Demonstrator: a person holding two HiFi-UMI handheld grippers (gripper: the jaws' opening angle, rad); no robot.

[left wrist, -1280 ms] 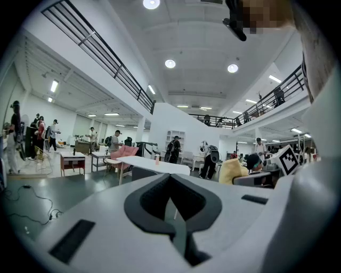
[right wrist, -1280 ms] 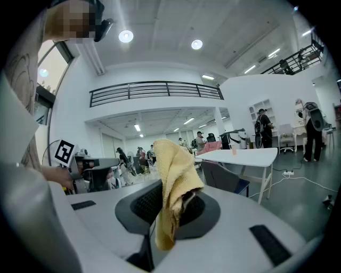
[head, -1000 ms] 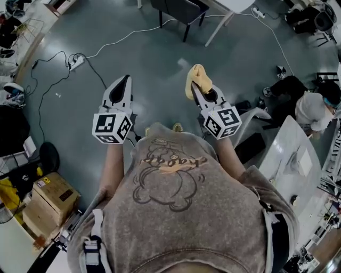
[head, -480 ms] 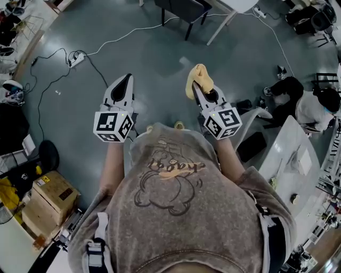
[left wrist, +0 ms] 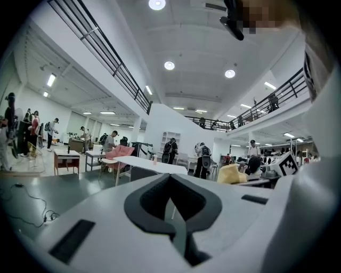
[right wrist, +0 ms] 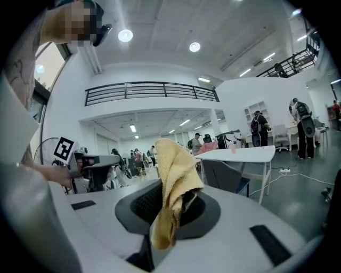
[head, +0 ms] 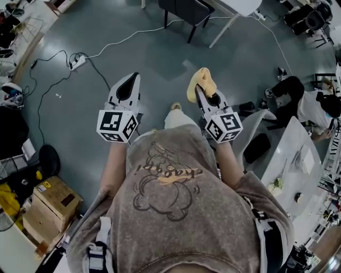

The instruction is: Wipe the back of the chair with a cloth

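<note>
1. Cardboard box (head: pixel 53 198): far left, on the floor nr the person's left side. Brown, w/ a small label on top.
2. Power strip (head: pixel 76 62): upper left of the head view, on the grey floor (head: pixel 154 58). Black cables run from it twd the left wall; a white cable runs off twd the top.
3. Left gripper (head: pixel 130 80): held out in front of the person's chest, marker cube at the near end. Jaws pressed together, nothing btwn them. Just beside the right gripper, not touching it.
4. Chair (head: pixel 184 9): dark, thin black legs, at the top edge of the head view, straight ahead. Well apart from both grippers. In the right gripper view it stands tucked beside the white table.
5. Cloth (head: pixel 202 80): yellow, bunched. Clamped in the right gripper; one fold stands above the jaw tips, the rest droops down btwn the dark pads. Not touching the chair.
6. Right gripper (head: pixel 200 93): level w/ the left one, pointing fwd. Jaws clenched on the cloth.
7. White table (head: pixel 234 6): top, right of the chair, one slanted white leg in view.
8. Seated person (head: pixel 311 106): far right, light top, at another white desk (head: pixel 290 154).
</note>
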